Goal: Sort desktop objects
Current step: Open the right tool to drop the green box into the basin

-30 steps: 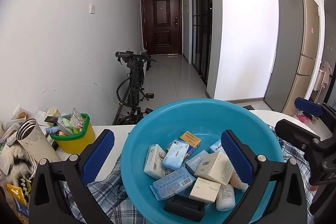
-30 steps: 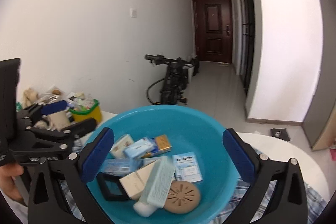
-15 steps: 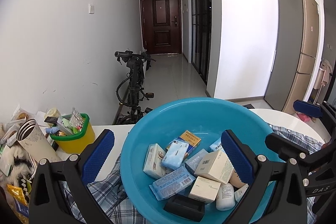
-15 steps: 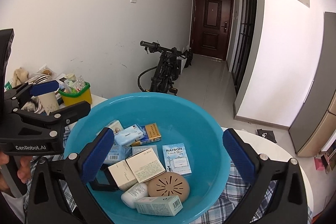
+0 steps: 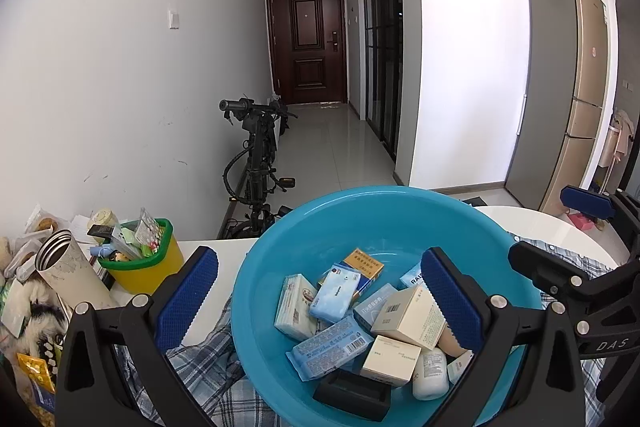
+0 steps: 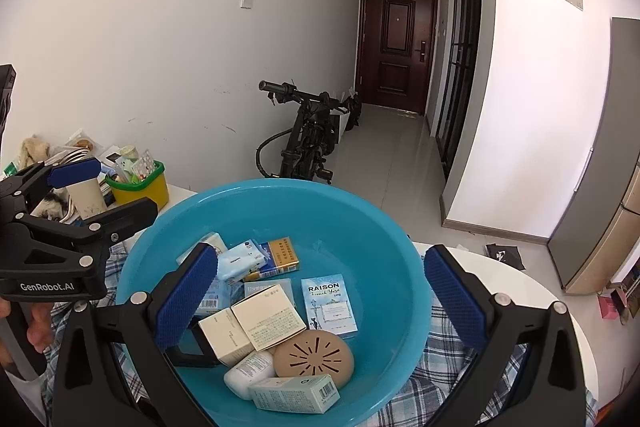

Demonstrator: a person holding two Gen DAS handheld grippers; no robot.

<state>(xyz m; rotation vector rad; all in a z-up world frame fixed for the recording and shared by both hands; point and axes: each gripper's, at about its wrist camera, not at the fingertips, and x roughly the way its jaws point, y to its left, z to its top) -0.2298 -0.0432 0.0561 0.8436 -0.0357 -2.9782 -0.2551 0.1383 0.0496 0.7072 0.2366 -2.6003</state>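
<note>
A blue plastic basin [image 5: 360,219] [image 6: 372,219] sits on a plaid cloth and holds several small boxes, packets, a white bottle [image 6: 248,375], a tan round disc [image 6: 314,355] and a black case [image 5: 352,393]. My left gripper [image 5: 318,293] is open and empty over the basin's left rim. It also shows in the right wrist view [image 6: 100,187]. My right gripper [image 6: 320,289] is open and empty above the basin's contents. It also shows in the left wrist view [image 5: 560,227].
A yellow and green cup [image 5: 144,263] full of small items and a metal flask [image 5: 72,271] stand among clutter at the left. The plaid cloth [image 6: 452,367] covers a round white table [image 6: 512,279]. A bicycle [image 5: 256,155] leans behind the table.
My right gripper has moved in over the basin and lower; its view has tilted down onto the contents. My left gripper has barely moved.
</note>
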